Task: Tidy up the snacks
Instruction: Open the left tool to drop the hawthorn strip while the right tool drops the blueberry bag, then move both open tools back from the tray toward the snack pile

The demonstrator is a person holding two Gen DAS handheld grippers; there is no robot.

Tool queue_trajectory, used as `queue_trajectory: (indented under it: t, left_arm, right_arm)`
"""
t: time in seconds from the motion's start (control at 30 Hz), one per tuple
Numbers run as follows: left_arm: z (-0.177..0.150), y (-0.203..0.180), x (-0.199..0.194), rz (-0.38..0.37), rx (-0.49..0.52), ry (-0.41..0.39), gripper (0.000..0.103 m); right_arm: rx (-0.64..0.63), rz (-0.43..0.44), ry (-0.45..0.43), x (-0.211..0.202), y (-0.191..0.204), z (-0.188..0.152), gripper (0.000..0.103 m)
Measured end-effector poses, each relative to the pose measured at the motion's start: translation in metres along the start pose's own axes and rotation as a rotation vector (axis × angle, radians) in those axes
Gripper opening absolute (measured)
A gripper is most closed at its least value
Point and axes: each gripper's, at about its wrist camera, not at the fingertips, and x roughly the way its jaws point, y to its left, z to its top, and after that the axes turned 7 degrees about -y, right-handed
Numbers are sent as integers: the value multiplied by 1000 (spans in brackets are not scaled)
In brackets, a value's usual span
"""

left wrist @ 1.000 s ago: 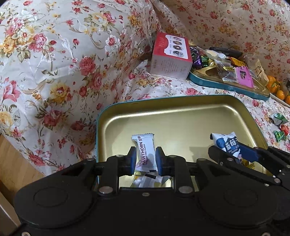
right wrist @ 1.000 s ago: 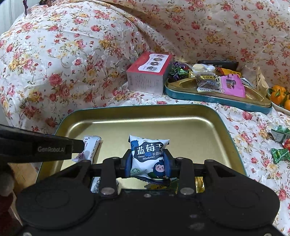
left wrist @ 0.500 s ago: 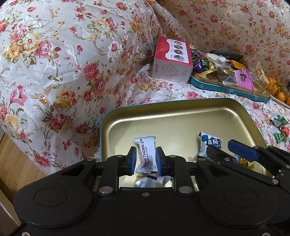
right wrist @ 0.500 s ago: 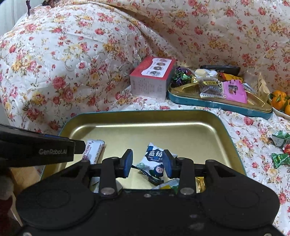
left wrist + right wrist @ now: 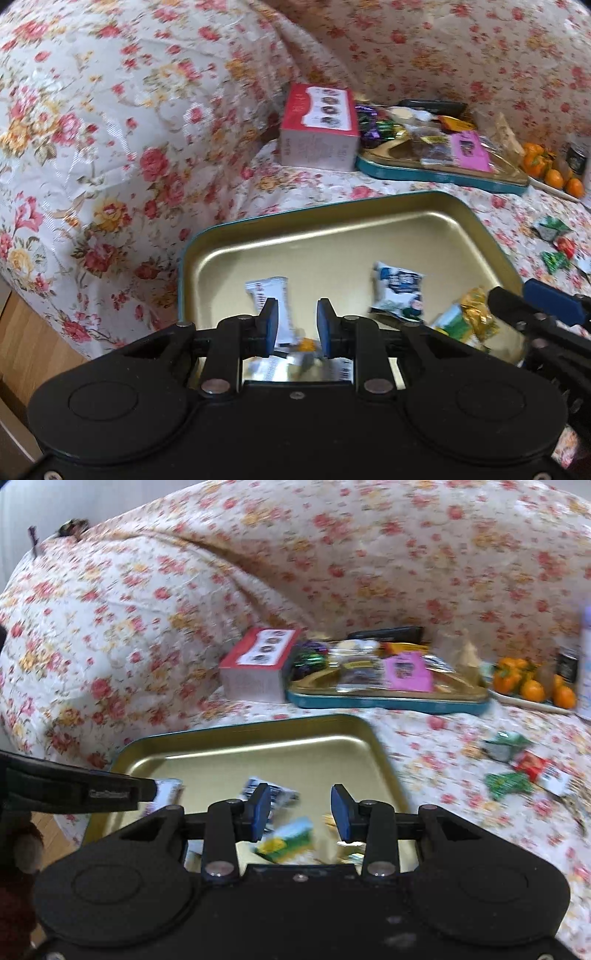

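A gold tin tray (image 5: 332,229) with a teal rim lies on the floral cover; it also shows in the right wrist view (image 5: 258,749). In it lie a white hawthorn bar (image 5: 271,295), a blue-and-white blueberry packet (image 5: 399,288) and small gold and green sweets (image 5: 469,317). My left gripper (image 5: 293,325) is open, the bar lying loose by its left pad. My right gripper (image 5: 301,810) is open and empty above the tray's near right part, with the blueberry packet (image 5: 275,795) beside its left pad.
A red box (image 5: 317,127) and a second tray of mixed snacks (image 5: 443,173) sit at the back. Loose green and red sweets (image 5: 517,771) lie right of the tray. Oranges (image 5: 532,686) sit on a plate far right. Wooden floor (image 5: 29,339) shows lower left.
The right gripper opened and dropped the blueberry packet into the tray, then drew up and right. The left gripper opened and let the hawthorn bar go.
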Motion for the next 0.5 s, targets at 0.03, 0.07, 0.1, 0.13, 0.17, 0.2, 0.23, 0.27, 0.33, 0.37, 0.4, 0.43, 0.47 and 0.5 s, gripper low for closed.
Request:
queue_trajectory:
  t: [0.03, 0.07, 0.1, 0.13, 0.17, 0.2, 0.23, 0.27, 0.33, 0.37, 0.4, 0.43, 0.47, 0.5]
  left_arm:
    - [0, -4, -2, -9, 10, -3, 32]
    - [-1, -8, -4, -19, 20, -7, 32]
    - [-1, -13, -6, -30, 32, -11, 32]
    - [-2, -17, -8, -39, 43, -15, 32]
    - [-3, -22, -10, -48, 56, -18, 32]
    - [-4, -28, -12, -60, 68, -20, 32]
    - [-6, -33, -14, -73, 80, -22, 32]
    - [-7, -39, -17, -85, 93, -23, 32]
    - [-11, -50, -23, -106, 120, -31, 32]
    - [-12, -56, -26, -114, 133, -35, 32]
    - [-13, -62, -30, -125, 141, -40, 32]
    - [-14, -67, -33, -141, 152, -44, 32]
    - [-15, -73, -36, -158, 165, -48, 32]
    - [-16, -80, -39, -170, 178, -52, 32]
  right_arm:
    - [7, -14, -4, -4, -7, -1, 39]
    - [12, -31, -8, -9, -14, -3, 39]
    - [16, -46, -12, -14, -21, -5, 39]
    - [21, -64, -15, -19, -29, -7, 39]
    - [27, -82, -16, -24, -38, -9, 39]
    - [35, -99, -17, -29, -46, -12, 39]
    - [42, -118, -18, -33, -55, -14, 39]
    - [48, -137, -19, -37, -64, -18, 39]
    - [61, -179, -20, -44, -80, -24, 39]
    - [67, -195, -19, -46, -87, -27, 40]
    - [76, -214, -16, -49, -96, -30, 40]
    - [85, -231, -12, -52, -104, -34, 40]
    - [94, -245, -8, -53, -111, -37, 40]
    - [104, -256, -3, -54, -119, -39, 40]
